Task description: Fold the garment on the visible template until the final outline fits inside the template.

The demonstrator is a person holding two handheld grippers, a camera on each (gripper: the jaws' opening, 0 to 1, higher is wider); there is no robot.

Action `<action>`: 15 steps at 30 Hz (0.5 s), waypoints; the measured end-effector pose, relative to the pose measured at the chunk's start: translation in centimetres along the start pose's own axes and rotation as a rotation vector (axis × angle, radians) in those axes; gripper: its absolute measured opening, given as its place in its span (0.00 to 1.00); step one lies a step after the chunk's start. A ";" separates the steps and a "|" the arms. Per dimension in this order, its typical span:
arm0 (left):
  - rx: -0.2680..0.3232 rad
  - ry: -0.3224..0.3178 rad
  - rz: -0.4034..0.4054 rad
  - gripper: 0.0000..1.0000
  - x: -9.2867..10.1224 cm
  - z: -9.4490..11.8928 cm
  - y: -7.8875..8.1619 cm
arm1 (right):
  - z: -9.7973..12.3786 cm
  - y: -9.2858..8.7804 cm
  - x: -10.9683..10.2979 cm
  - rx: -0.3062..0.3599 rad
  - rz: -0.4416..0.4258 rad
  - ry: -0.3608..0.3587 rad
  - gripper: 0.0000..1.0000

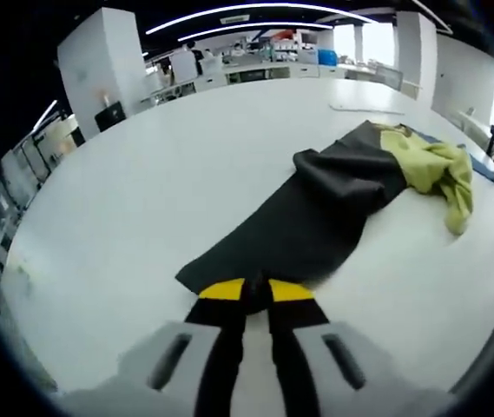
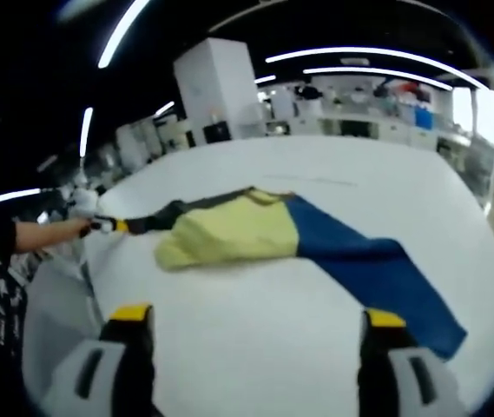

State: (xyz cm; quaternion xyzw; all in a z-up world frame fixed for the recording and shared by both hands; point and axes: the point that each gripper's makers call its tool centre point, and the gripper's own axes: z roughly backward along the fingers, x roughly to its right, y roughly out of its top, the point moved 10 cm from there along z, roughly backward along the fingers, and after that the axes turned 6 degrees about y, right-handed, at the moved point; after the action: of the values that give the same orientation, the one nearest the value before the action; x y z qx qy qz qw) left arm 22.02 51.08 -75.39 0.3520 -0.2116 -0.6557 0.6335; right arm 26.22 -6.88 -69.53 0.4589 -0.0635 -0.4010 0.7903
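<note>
Your left gripper [image 1: 257, 294] pinches the garment [image 1: 316, 208] hem at 6 o'clock; your right gripper [image 2: 255, 326] hangs wide, empty. Folding has barely begun; the blue template [image 2: 377, 261] lies mostly uncovered.

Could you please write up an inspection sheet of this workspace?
Surface: white table, bare around the cloth.
Job's things: garment, dark with a yellow-green part, stretched out; blue template partly under it.
Clutter: nothing seen.
Grippers: left gripper shut on the garment's dark end; right gripper open, above the table.
Cables: nothing seen.
Surroundings: white cabinet, benches, ceiling lights.
</note>
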 end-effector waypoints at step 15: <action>0.131 -0.126 -0.060 0.59 2.7 3.0 1.6 | -0.3 0.0 0.1 0.004 0.038 0.011 0.99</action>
State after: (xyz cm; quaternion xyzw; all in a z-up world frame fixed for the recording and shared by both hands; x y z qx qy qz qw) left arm 21.06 47.78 -72.71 0.3570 -0.2829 -0.6799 0.5747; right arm 26.43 -6.75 -69.78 0.4615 -0.0686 -0.3831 0.7972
